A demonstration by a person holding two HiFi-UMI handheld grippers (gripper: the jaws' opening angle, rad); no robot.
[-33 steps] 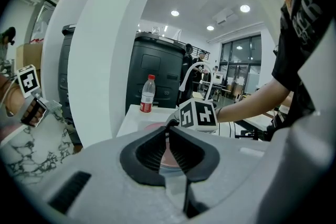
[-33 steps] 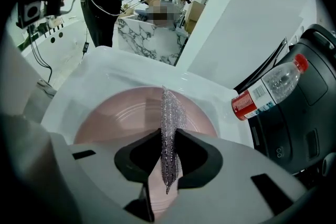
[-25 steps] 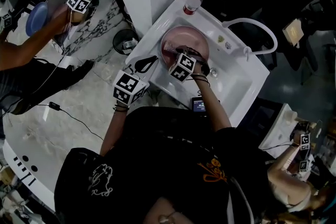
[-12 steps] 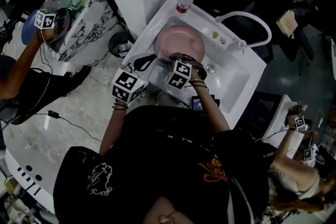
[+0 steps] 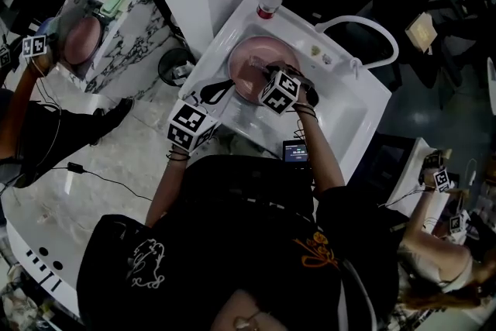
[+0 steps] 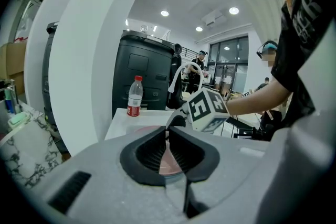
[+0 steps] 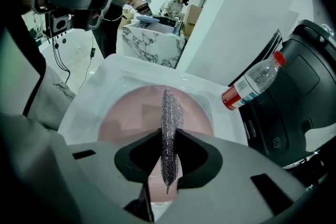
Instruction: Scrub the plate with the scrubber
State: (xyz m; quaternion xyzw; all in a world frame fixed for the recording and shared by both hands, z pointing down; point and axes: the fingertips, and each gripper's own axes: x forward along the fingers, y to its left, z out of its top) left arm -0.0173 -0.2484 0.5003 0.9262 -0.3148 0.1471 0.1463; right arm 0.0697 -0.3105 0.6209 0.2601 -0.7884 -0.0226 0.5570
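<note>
A pink plate [image 5: 249, 60] lies in the white sink [image 5: 350, 111]. My right gripper [image 5: 268, 74] hangs over the plate's near right part, shut on a silvery glittering scrubber [image 7: 168, 107] that sticks out past the jaws over the plate [image 7: 123, 120]. In the right gripper view the right gripper [image 7: 169, 132] clamps the scrubber edge-on. My left gripper [image 5: 220, 91] sits at the plate's near left rim. In the left gripper view the left gripper [image 6: 169, 148] has its jaws nearly together with a pink strip of plate [image 6: 144, 129] between them.
A red-capped bottle [image 5: 269, 1] stands at the sink's far corner. A white hose [image 5: 364, 25] arches over the right of the basin. A black bin [image 5: 175, 61] sits on the floor left of the sink. Another person works at a marble counter [image 5: 132, 39] at left.
My right gripper drew the scrubber back toward the plate's near edge, then pushed it forward and to the right across the plate. The left gripper has stayed at the rim.
</note>
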